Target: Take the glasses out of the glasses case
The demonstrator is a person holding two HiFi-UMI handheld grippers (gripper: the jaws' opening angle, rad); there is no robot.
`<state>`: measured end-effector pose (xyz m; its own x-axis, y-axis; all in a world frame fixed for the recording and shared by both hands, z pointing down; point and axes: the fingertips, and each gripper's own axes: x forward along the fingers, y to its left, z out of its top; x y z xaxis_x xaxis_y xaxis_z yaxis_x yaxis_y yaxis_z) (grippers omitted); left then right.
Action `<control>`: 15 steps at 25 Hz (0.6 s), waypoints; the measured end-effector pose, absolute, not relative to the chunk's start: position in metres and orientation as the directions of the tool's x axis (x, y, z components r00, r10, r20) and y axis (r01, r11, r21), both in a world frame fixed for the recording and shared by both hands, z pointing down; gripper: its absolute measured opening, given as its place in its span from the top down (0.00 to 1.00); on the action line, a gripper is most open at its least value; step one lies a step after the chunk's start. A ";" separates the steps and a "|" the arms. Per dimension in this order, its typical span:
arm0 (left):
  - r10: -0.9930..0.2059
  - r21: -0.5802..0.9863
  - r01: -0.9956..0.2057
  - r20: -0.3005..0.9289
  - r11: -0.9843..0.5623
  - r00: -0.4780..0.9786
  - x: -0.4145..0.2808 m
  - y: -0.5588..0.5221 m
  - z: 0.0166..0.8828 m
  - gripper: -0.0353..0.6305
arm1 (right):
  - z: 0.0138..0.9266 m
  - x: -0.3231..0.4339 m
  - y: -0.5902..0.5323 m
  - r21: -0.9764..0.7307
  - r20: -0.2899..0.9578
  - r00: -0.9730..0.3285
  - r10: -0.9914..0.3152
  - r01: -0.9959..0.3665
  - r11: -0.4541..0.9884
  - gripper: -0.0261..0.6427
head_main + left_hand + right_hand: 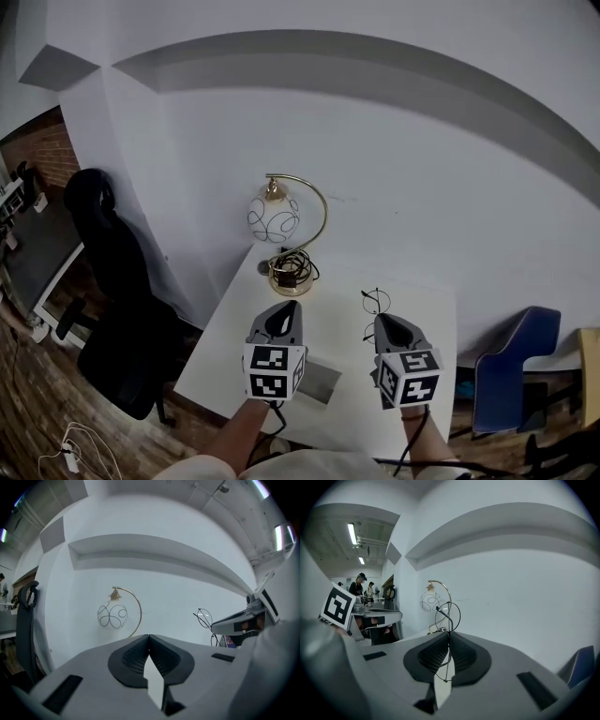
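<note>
Thin round wire-rimmed glasses (375,303) are clamped between the jaws of my right gripper (383,322), which is shut on them and holds them upright above the white table (234,342). In the right gripper view the glasses (449,613) rise out of the closed jaws of that gripper (449,637). My left gripper (285,307) hangs beside it to the left, shut with nothing between its jaws (148,637). A flat grey thing, probably the glasses case (317,382), lies on the table under and behind the left gripper. The left gripper view shows the glasses (204,617) at the right.
A brass arc lamp with a round glass shade (275,217) stands at the table's far side with a coiled cord at its base. To the left of the table is a black office chair (112,281). At the right is a blue chair (511,366). People stand far off (360,585).
</note>
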<state>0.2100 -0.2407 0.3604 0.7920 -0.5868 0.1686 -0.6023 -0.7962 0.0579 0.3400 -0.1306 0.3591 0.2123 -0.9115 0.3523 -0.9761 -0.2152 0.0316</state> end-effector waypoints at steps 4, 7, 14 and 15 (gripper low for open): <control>-0.564 0.054 -0.576 0.147 -0.816 0.812 0.225 -0.238 0.350 0.92 | 0.348 0.357 -0.119 0.031 0.296 0.289 -0.911 -0.956 -0.293 0.90; -0.553 0.055 -0.564 0.137 -0.824 0.822 0.234 -0.238 0.347 0.92 | 0.344 0.368 -0.112 0.031 0.271 0.335 -0.902 -0.940 -0.340 0.90; -0.528 0.064 -0.540 0.140 -0.840 0.838 0.250 -0.234 0.350 0.92 | 0.343 0.393 -0.090 -0.017 0.225 0.434 -0.872 -0.893 -0.449 0.90; -0.524 0.066 -0.536 0.139 -0.841 0.840 0.252 -0.233 0.350 0.92 | 0.343 0.396 -0.087 -0.026 0.220 0.447 -0.867 -0.886 -0.464 0.90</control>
